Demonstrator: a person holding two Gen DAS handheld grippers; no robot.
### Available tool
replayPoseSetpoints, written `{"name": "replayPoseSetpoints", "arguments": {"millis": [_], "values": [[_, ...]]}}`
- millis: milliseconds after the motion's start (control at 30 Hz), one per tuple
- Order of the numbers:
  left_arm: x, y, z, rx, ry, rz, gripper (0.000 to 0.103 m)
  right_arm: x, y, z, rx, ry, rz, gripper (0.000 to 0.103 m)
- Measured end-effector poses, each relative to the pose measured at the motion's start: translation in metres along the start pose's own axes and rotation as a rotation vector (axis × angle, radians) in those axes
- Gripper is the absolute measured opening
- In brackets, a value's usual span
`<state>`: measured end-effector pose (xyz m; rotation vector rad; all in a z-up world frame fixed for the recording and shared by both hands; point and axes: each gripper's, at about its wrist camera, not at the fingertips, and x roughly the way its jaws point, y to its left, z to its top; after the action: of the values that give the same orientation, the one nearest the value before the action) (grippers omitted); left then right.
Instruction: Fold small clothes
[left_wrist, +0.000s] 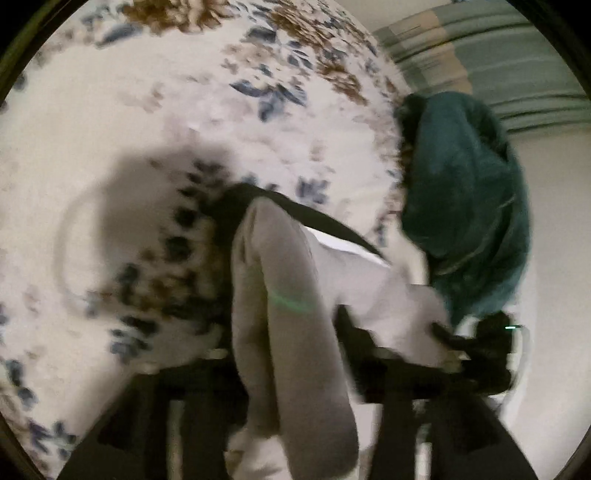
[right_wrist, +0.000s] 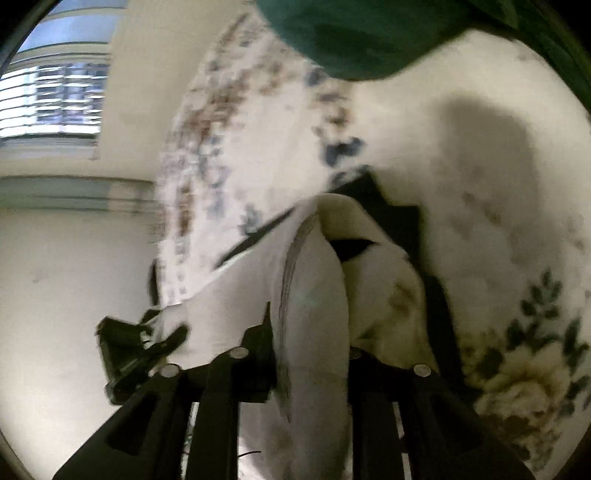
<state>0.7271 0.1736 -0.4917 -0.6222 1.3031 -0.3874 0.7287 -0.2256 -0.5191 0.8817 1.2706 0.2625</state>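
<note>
A soft, light grey garment (left_wrist: 288, 295) is being draped between both tongs; whether the half-open left gripper (left_wrist: 295, 424) and right gripper (right_wrist: 310, 369) are pinching it cannot be told. It is best taken at the hem.

The bed cover (left_wrist: 110, 110) is soft matt cloth, cream with a printed floral pattern. The pale grey garment (left_wrist: 288, 295) looks like smooth knitted cloth with a dull finish and a black cloth trim. The green cloth (left_wrist: 469, 206) has a plush, fleecy nap. The left tongs (left_wrist: 295, 413) and right tongs (right_wrist: 314, 387) are black matt plastic, the right with small shiny metal studs.
</note>
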Motion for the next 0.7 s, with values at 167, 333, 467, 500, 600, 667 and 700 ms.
{"name": "replayPoseSetpoints", "arguments": {"millis": [167,333,467,500,600,667,700], "values": [[-0.024,-0.018,-0.019,0.12,-0.129,0.256,0.096,-0.033,0.019,-0.015,-0.126,-0.127,-0.256,0.08],[-0.03,-0.045,-0.059,0.195,-0.236,0.455,0.099,-0.051,0.059,-0.058,-0.34,-0.248,-0.599,0.103],[-0.034,-0.07,-0.1,0.225,-0.247,0.567,0.099,-0.052,0.079,-0.108,-0.479,-0.259,-0.774,0.103],[-0.037,-0.076,-0.109,0.232,-0.249,0.588,0.099,-0.054,0.08,-0.12,-0.477,-0.243,-0.78,0.103],[-0.054,-0.099,-0.137,0.247,-0.25,0.625,0.099,-0.071,0.089,-0.15,-0.478,-0.246,-0.789,0.103],[-0.071,-0.115,-0.154,0.259,-0.262,0.621,0.099,-0.094,0.1,-0.173,-0.49,-0.281,-0.802,0.103],[-0.08,-0.124,-0.163,0.271,-0.267,0.617,0.099,-0.103,0.107,-0.184,-0.494,-0.29,-0.801,0.103]]}}
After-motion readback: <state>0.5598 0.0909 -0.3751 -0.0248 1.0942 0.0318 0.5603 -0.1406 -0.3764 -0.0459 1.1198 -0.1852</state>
